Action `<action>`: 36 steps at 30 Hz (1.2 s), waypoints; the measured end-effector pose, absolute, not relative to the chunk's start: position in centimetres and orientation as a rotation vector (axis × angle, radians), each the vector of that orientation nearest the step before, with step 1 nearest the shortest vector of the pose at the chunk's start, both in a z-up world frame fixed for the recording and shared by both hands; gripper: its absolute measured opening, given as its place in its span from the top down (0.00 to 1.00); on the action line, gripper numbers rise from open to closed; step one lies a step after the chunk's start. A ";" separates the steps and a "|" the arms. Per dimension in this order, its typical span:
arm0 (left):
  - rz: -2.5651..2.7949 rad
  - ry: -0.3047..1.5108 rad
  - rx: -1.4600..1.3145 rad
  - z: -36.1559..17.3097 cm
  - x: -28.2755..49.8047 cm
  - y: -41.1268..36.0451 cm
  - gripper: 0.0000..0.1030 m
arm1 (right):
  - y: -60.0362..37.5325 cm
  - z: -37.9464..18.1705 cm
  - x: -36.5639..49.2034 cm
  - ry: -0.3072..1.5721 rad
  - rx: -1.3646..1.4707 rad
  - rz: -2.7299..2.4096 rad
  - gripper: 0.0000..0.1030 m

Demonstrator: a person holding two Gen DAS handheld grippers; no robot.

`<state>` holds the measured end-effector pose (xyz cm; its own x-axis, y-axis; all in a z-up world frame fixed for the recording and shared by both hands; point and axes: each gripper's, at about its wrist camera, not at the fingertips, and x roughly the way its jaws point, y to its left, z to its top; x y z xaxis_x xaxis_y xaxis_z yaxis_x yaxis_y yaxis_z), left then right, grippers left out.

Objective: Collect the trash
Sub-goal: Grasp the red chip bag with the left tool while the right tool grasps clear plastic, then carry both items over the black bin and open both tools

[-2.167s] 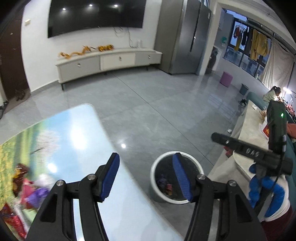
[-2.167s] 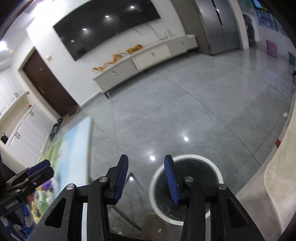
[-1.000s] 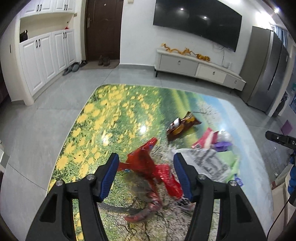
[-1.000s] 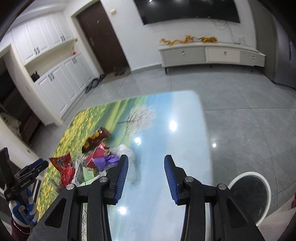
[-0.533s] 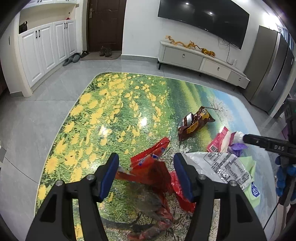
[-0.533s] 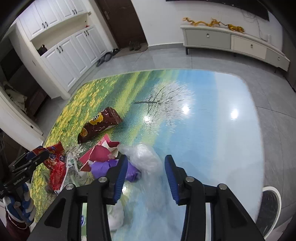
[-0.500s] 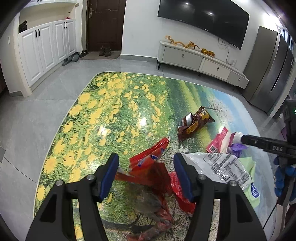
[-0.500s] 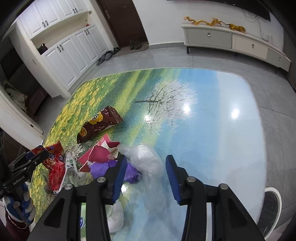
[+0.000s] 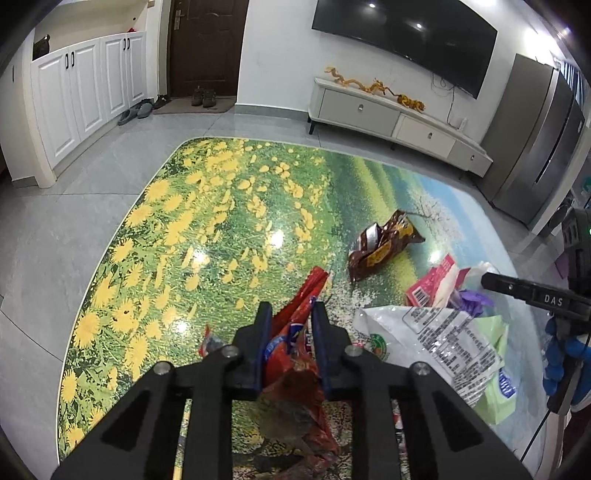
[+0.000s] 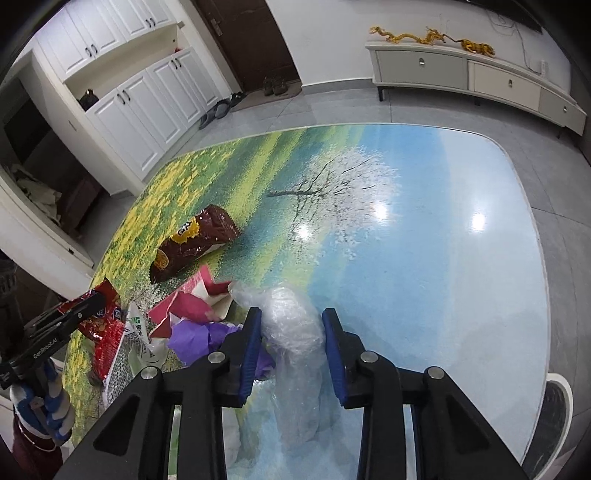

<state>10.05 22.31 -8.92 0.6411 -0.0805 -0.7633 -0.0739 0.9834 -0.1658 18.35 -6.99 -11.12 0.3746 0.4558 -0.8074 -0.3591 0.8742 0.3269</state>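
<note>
Closing jaws of the left gripper (image 9: 290,312) pinch the crumpled red snack bag (image 9: 295,325) between their blue pads; jaws of the right gripper (image 10: 291,325) are also closing, with the clear bubble wrap (image 10: 291,332) between them and the pads just at its sides. Both pieces lie on the glossy table (image 10: 443,258) printed with yellow flowers, a green meadow and blue sky. Beside them sit a white printed bag (image 9: 436,339), purple paper (image 10: 199,336), a pink-and-white wrapper (image 10: 192,299) and, a little apart, a brown snack bag (image 9: 380,251). Beyond are grey floor tiles, white cupboards (image 9: 88,81), a dark door (image 9: 207,44), a low TV cabinet (image 9: 388,114) and a wall television (image 9: 406,33). A white-rimmed bin (image 10: 554,417) stands by the table's corner, contents unclear
</note>
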 end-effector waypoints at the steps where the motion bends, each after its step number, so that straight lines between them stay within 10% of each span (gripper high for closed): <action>1: -0.004 0.870 -0.197 -8.6 10.0 22.4 0.83 | -7.5 -10.8 18.1 1.057 0.114 0.520 0.70; 20: -0.128 0.743 -0.231 0.1 7.0 17.6 0.84 | -17.3 -3.5 11.5 0.866 0.234 0.441 0.70; 36: -0.486 0.847 -0.051 0.6 10.7 -6.0 0.84 | -34.7 -6.2 6.8 0.854 0.386 0.091 0.70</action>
